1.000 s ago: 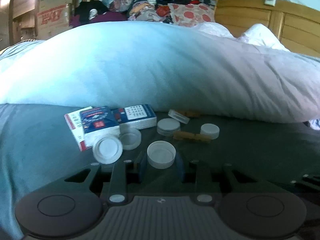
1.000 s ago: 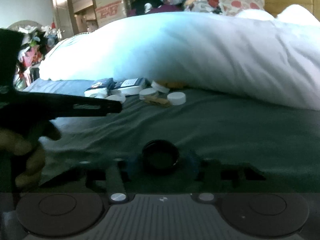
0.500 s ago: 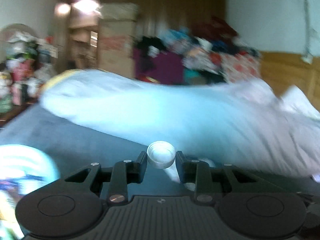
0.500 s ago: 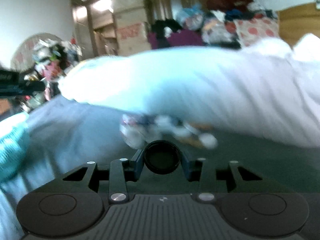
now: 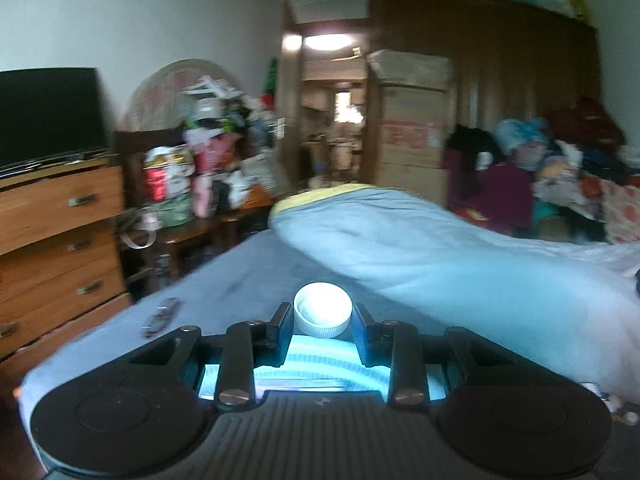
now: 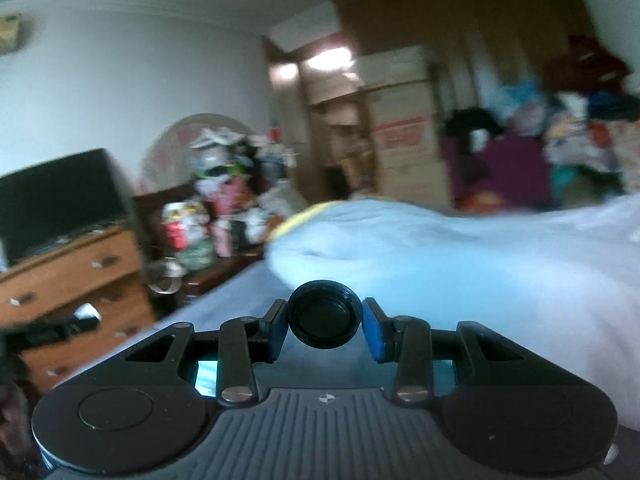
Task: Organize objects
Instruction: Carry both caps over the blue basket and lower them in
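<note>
White ribbed cap [image 5: 323,311] – open side up – and black cap [image 6: 322,314], both clamped

The bed [image 5: 248,264] is the landmark. A duvet [image 5: 420,248] lies heaped on its right part. A small object [image 5: 162,316], too blurred to name, lies on the bed near its left edge. Left of the bed stands a drawer chest [image 5: 56,224] with a screen [image 5: 48,112] on top. Beyond the bed's far end sits a cluttered table [image 5: 200,184]; stacked boxes [image 5: 412,128] stand behind the bed, with piled clothes [image 5: 540,168] to their right.
</note>
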Demonstrator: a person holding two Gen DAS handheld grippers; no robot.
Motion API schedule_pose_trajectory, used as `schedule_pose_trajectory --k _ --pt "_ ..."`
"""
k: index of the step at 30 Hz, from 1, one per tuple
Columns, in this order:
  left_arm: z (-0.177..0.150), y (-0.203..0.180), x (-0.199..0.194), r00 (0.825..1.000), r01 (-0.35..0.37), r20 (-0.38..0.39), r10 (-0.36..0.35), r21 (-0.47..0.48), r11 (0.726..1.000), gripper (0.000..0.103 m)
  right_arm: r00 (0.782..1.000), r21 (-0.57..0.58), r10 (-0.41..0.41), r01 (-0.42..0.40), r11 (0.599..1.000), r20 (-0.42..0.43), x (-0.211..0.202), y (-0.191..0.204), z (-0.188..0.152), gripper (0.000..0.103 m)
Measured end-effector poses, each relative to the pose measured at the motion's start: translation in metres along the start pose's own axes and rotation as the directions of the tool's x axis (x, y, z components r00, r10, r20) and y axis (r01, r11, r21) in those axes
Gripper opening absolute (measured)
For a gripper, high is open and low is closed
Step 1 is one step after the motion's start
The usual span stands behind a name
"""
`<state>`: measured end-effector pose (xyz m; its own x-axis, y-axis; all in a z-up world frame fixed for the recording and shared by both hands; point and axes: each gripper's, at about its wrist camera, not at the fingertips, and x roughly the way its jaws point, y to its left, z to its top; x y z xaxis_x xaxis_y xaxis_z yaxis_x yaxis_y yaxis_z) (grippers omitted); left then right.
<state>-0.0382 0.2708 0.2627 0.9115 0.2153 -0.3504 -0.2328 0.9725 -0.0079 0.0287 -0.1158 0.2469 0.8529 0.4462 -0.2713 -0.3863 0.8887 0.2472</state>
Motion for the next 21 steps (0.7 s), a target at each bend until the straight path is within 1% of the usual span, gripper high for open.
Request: schedule_pose_trajectory --k 1,3,4,8,10,11,12,13,15,16,21 --pt "0.009 0.024 -0.003 1.000 -0.015 -0.002 0.015 -0.007 1.000 0.034 0.999 0.012 0.035 -0.035 0.999 -0.017 0.009 0.010 0.008 0.041" --pt "0.019 0.062 -0.008 0.999 -0.041 -0.016 0.040 -0.012 0.999 0.034 0.996 0.013 0.078 -0.078 0.997 -0.046 0.025 0.029 0.019 0.041" --pt "0.023 0.075 -0.006 0.998 -0.050 -0.028 0.050 -0.020 0.999 0.034 0.993 0.004 0.098 -0.098 0.995 -0.063 0.034 0.040 0.024 0.041" --pt "0.030 0.116 0.005 0.995 -0.067 -0.078 0.063 -0.047 0.997 0.034 0.980 -0.038 0.153 -0.159 0.987 -0.131 0.061 0.081 0.034 0.041" --pt "0.029 0.128 0.007 0.993 -0.061 -0.109 0.055 -0.055 0.997 0.034 0.966 -0.044 0.184 -0.196 0.980 -0.184 0.077 0.100 0.034 0.041" --pt "0.028 0.129 0.010 0.991 -0.058 -0.123 0.051 -0.057 0.997 0.034 0.959 -0.043 0.197 -0.210 0.977 -0.205 0.083 0.108 0.034 0.041" --pt "0.023 0.118 0.021 0.990 -0.055 -0.134 0.047 -0.057 0.997 0.034 0.952 -0.045 0.205 -0.221 0.974 -0.225 0.089 0.117 0.033 0.041" --pt "0.022 0.120 0.023 0.988 -0.052 -0.149 0.043 -0.055 0.997 0.034 0.946 -0.053 0.212 -0.231 0.972 -0.245 0.094 0.126 0.032 0.041" --pt "0.012 0.115 0.033 0.984 -0.046 -0.173 0.037 -0.049 0.998 0.034 0.938 -0.065 0.217 -0.243 0.968 -0.271 0.102 0.140 0.028 0.041" --pt "0.005 0.104 0.040 0.982 -0.047 -0.183 0.037 -0.047 0.998 0.034 0.931 -0.066 0.223 -0.252 0.966 -0.290 0.107 0.147 0.027 0.041" --pt "-0.011 0.093 0.063 0.973 -0.052 -0.227 0.042 -0.037 0.998 0.034 0.903 -0.064 0.240 -0.280 0.958 -0.356 0.123 0.168 0.022 0.041"
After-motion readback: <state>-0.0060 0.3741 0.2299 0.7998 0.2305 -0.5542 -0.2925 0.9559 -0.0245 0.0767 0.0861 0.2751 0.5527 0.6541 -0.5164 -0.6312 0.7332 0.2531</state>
